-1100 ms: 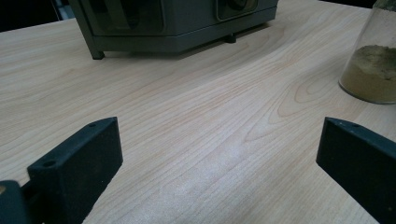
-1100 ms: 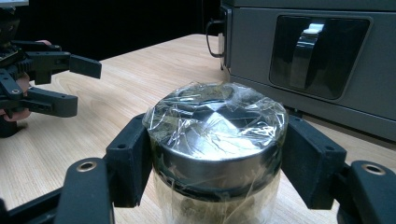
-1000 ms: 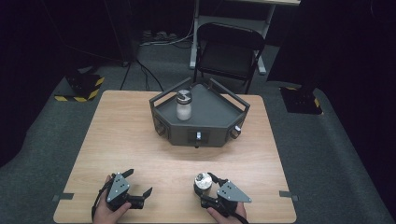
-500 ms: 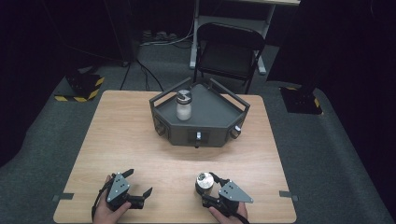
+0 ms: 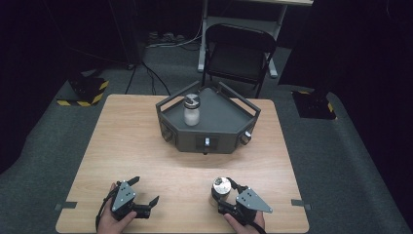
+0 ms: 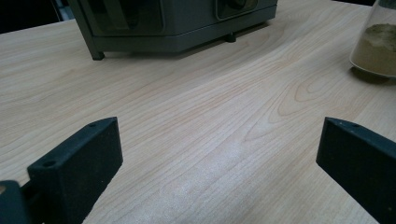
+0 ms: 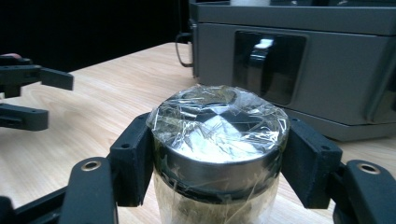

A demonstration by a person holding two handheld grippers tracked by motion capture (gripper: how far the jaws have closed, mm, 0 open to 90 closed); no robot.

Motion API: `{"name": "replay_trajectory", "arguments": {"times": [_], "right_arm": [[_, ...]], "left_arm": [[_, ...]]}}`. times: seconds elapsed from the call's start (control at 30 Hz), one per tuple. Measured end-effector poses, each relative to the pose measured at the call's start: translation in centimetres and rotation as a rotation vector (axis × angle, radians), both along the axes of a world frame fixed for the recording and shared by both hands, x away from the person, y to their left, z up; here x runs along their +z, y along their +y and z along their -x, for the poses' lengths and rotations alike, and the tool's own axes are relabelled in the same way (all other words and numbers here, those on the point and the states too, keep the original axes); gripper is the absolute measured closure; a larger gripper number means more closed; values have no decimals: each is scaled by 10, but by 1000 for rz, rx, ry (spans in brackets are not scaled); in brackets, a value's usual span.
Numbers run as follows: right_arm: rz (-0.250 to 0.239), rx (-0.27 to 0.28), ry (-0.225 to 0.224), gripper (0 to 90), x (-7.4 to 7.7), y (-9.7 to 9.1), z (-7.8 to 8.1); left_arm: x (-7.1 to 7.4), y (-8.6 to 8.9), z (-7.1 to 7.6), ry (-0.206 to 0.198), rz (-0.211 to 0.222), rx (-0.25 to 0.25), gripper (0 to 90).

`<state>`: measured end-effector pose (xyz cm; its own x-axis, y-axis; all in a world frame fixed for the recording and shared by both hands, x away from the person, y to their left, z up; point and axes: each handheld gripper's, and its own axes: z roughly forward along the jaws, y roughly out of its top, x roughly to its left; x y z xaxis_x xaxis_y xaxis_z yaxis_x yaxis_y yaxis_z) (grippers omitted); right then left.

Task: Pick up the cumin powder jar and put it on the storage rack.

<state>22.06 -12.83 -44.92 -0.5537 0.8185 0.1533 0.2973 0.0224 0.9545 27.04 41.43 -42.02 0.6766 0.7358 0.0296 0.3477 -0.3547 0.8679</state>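
Gripping: the right claw (image 5: 220, 199) has its two black jaws pressed on either side of the jar's metal lid, closed as far as the lid lets them.
Held thing: a glass spice jar (image 5: 221, 191) with brownish powder inside and clear film stretched over its silver lid; it stands upright on the surface.
Jar's place: on the near side of the grey scale, well apart from it, and in line with the scale's right half.
Right claw's grip, close up: in the right gripper view the jar (image 7: 218, 149) sits squarely between the jaws, each pad touching the lid's rim.
Left claw: the left claw (image 5: 146, 192) rests low on the surface with its jaws wide apart and nothing between them.
Left claw's place: on the near side of the scale, farther to the scale's left than the jar, well apart from both.
Landmark: the grey scale (image 5: 207, 137), a dark angular tray on feet with knobs on its front, stands toward the far middle of the wooden surface (image 5: 126, 146).
On the scale: a second jar (image 5: 191, 111) with pale contents stands upright at the tray's left part.
Behind the scale: a black folding chair (image 5: 239, 53) on the floor.
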Motion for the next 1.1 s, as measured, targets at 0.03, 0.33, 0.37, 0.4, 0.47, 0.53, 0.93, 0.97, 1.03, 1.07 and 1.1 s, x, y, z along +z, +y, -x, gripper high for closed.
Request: {"name": "replay_trajectory", "arguments": {"times": [0.03,0.33,0.37,0.4,0.47,0.53,0.93,0.97,1.03,1.07,1.1], "right_arm": [[2,-8,-1,342,1,-1,0],[-9,-44,1,343,5,-7,0],[-14,-46,2,343,6,-8,-1],[-13,-47,2,343,7,-8,-2],[-5,-53,3,344,12,-9,-4],[1,-56,3,344,15,-10,-5],[17,-83,-23,345,38,-16,-16],[15,-85,-23,345,40,-17,-17],[11,-85,-21,345,43,-18,-19],[11,-89,-21,345,46,-19,-21],[11,-89,-21,345,46,-19,-21]], "left_arm": [[0,0,0,0,0,0,6],[0,-1,0,-5,-8,-7,6],[0,-1,0,-5,-9,-7,6],[0,-1,0,-6,-10,-7,6],[0,-1,0,-8,-12,-10,6],[0,-1,0,-8,-12,-11,6],[0,-1,1,-8,-11,-12,6],[0,-1,1,-8,-12,-12,6],[0,-1,1,-8,-12,-13,6],[0,-1,1,-7,-11,-15,6],[0,-1,1,-7,-11,-15,6]]}}
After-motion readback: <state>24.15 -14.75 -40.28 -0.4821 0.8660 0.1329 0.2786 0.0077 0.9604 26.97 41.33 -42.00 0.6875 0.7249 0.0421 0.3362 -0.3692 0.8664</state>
